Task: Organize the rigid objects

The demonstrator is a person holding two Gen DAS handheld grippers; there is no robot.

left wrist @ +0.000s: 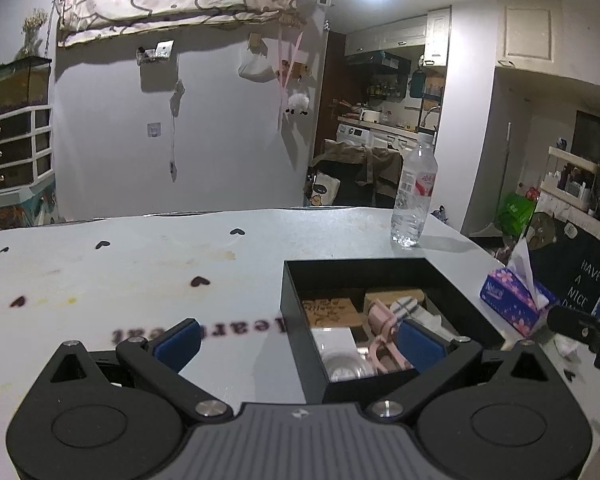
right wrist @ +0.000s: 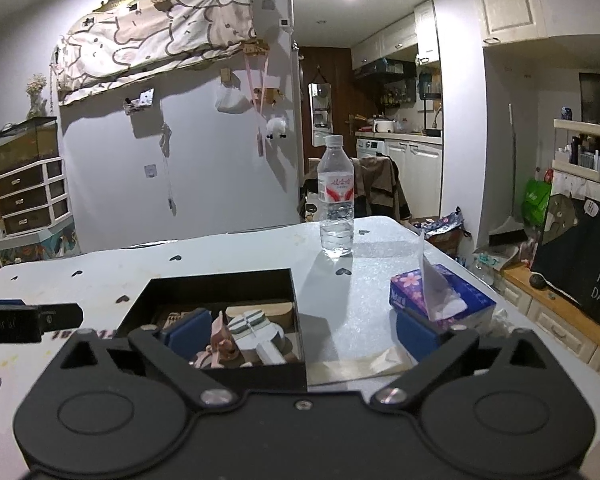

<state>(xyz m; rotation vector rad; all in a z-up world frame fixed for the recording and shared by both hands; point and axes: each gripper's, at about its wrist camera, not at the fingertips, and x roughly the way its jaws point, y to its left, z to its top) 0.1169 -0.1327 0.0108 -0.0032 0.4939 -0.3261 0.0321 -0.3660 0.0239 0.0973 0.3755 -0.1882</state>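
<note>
I hold both the left gripper (left wrist: 298, 344) and right gripper (right wrist: 300, 330) with jaws apart and empty over the black box (left wrist: 296, 296), where the small items sit gathered.

- The white table (right wrist: 228, 256) has little dark hearts on it.
- A black box (right wrist: 220, 278) sits on it, right in front of the right gripper.
- A water bottle (right wrist: 336, 200) stands farther away, behind the box.
- A purple tissue box (right wrist: 444, 292) lies to the right.
</note>
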